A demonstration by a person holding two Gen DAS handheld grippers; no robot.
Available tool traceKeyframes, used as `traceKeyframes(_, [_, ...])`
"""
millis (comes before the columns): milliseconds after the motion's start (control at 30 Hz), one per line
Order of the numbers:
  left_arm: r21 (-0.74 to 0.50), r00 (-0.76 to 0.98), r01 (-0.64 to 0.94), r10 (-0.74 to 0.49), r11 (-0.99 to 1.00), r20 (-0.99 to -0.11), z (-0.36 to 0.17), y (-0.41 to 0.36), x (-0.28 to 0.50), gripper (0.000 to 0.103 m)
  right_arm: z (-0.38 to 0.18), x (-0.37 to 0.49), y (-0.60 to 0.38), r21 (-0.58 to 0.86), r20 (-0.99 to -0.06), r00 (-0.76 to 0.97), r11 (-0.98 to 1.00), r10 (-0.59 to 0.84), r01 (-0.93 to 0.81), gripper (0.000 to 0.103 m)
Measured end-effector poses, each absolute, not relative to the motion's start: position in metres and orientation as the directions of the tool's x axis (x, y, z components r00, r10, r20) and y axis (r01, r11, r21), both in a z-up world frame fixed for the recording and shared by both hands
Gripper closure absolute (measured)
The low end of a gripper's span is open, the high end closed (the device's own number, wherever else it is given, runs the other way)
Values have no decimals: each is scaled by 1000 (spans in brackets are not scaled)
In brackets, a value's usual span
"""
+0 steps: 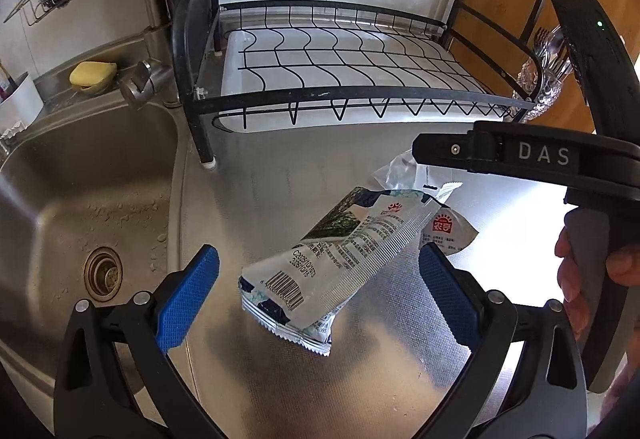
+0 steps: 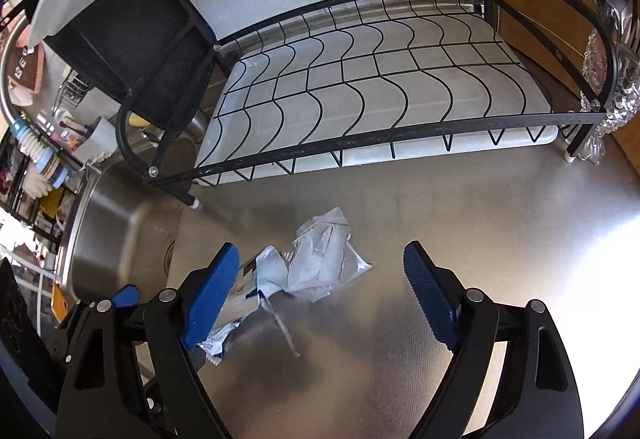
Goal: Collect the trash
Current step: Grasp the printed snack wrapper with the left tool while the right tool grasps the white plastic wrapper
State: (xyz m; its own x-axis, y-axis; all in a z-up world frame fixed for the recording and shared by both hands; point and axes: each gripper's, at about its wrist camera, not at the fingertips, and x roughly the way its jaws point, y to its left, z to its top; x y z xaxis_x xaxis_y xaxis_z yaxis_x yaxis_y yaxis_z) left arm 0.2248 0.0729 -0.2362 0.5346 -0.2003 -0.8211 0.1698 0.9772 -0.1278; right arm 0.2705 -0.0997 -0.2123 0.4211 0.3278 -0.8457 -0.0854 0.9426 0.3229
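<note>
A: Wrappers [image 1: 320, 267] lie in a loose pile on the steel counter [image 1: 400, 379], between the spread blue fingers [image 1: 188, 299] of the left gripper [image 1: 316, 295], which grip nothing.

B: And left of those fingers?

A: The sink [image 1: 80, 179], wet with droplets, nothing in it but its drain [image 1: 102, 273]. Ahead of the fingertips, a dish rack [image 1: 340, 79] holds only its white drip tray.

B: How does the trash look?

A: White printed packets, barcode showing, creased; one small sachet [image 1: 450, 235] with a red logo.

B: The right gripper [image 2: 320, 299]?

A: Wide open too, holding nothing. Crumpled clear plastic [image 2: 324, 263] sits between its fingers; its left finger [image 2: 208, 299] covers part of a packet. Print is too small to read.
</note>
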Motion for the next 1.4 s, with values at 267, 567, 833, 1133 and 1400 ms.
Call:
traceKeyframes(267, [-168, 478, 226, -259, 960, -839, -258, 68, 230, 48, -245, 284, -91, 296, -880, 365, 952, 303, -78, 64])
traceKeyframes(567, [-195, 476, 265, -304, 944, -825, -259, 60, 219, 74, -240, 272, -93, 279, -872, 384, 953, 303, -117, 88])
traceKeyframes(833, [-205, 483, 276, -320, 939, -815, -254, 48, 211, 96, -236, 249, -105, 301, -866, 380, 946, 324, -121, 89])
traceKeyframes(1133, [-174, 483, 293, -302, 940, -822, -246, 20, 183, 103, -221, 215, -137, 316, -855, 397, 942, 334, -114, 89])
traceKeyframes(1400, [-153, 512, 287, -286, 946, -810, -221, -5, 128, 103, -201, 166, -166, 331, -835, 418, 934, 357, -136, 89])
